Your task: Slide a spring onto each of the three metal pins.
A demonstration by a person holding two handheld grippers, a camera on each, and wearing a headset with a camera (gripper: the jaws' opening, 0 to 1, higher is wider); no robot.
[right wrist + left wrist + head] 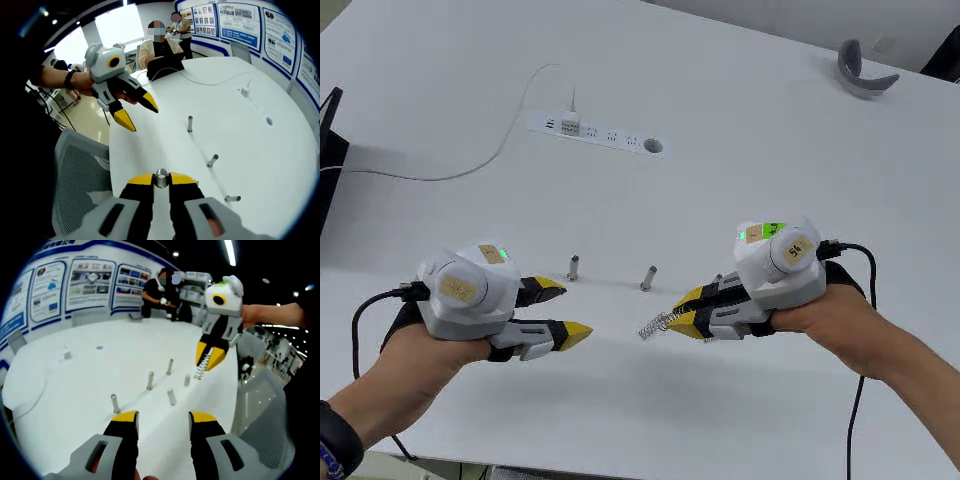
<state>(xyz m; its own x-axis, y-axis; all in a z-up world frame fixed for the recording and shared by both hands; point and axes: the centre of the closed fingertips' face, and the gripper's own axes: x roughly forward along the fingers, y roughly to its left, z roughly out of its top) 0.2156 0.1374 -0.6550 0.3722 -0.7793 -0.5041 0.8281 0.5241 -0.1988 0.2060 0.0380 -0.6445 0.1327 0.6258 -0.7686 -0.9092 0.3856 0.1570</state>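
the right claw (pixel 682 312) pinches a spring (pixel 658 325), its coil poking toward 9 o'clock. the left claw (pixel 572 309) gapes wide, empty. the nearest pin (pixel 648 278) sits at 11 o'clock on the counter (pixel 740 120), seemingly tilted. steady it, then align the bore before pushing.

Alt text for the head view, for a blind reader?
The right grey, yellow-tipped gripper grips a small coiled metal spring by one end over a white table. Two short metal pins stand just beyond it, and the left yellow-tipped gripper is open beside them.
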